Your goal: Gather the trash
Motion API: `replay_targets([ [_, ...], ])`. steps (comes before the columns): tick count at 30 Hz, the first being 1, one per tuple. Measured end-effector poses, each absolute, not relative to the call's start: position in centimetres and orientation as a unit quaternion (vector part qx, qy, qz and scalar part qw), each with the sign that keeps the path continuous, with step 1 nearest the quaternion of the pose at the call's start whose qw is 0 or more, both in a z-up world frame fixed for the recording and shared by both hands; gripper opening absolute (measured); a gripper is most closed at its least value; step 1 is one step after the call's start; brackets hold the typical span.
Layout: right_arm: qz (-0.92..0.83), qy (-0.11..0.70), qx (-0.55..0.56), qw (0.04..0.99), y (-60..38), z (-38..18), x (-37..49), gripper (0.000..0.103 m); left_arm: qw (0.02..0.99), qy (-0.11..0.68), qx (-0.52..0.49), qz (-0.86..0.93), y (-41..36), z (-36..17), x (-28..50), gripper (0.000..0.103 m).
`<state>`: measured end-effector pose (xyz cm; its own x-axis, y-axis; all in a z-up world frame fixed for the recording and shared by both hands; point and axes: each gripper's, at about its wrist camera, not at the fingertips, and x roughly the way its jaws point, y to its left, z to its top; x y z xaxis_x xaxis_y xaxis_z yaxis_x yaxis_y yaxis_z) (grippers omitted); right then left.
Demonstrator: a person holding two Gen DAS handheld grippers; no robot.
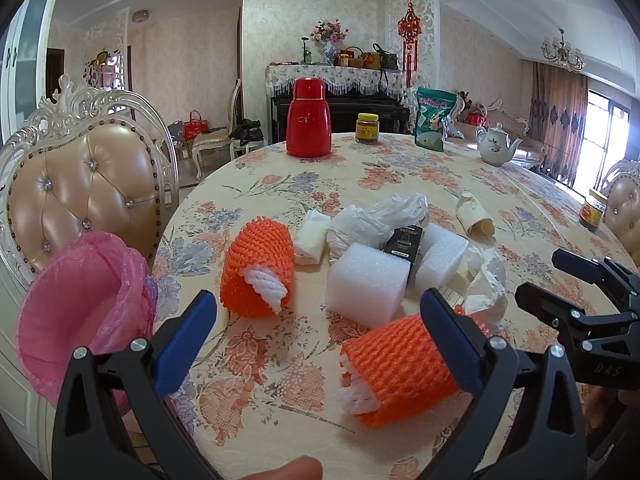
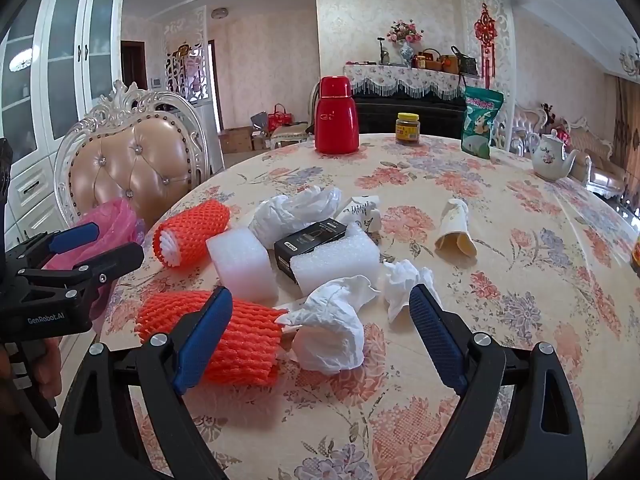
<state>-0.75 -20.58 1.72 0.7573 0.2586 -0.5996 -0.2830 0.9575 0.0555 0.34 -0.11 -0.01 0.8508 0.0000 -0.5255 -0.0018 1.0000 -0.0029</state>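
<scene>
Floral table (image 2: 500,320) | my left tongs (image 1: 316,340) gape wide, empty | right tongs (image 2: 320,332) gape wide, empty, crumpled tissue (image 2: 332,328) between fingers untouched | orange foam nets (image 1: 256,268), foam blocks (image 1: 366,284) mid-table | pink-lined bin (image 1: 76,300) at left edge

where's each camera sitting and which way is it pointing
Left wrist: on the left claw, looking forward and down over the table, its own jaws open above two orange foam nets; a fingertip shows at the bottom, the right claw at right, the pink bin at left.
Right wrist: on the right claw, aimed likewise, jaws open over crumpled tissue; the left claw shows at left.
Shared: nets, white foam blocks, red flask, teapot.
</scene>
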Motion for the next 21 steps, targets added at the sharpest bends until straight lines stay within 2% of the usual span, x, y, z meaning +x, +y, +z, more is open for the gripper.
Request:
replay_targets([
  [21,0.145,0.319,-0.014,0.936,-20.85,1.27,-0.61,0.084,0.962,0.273,0.001,0.002,-0.4,0.07,0.41,0.098],
])
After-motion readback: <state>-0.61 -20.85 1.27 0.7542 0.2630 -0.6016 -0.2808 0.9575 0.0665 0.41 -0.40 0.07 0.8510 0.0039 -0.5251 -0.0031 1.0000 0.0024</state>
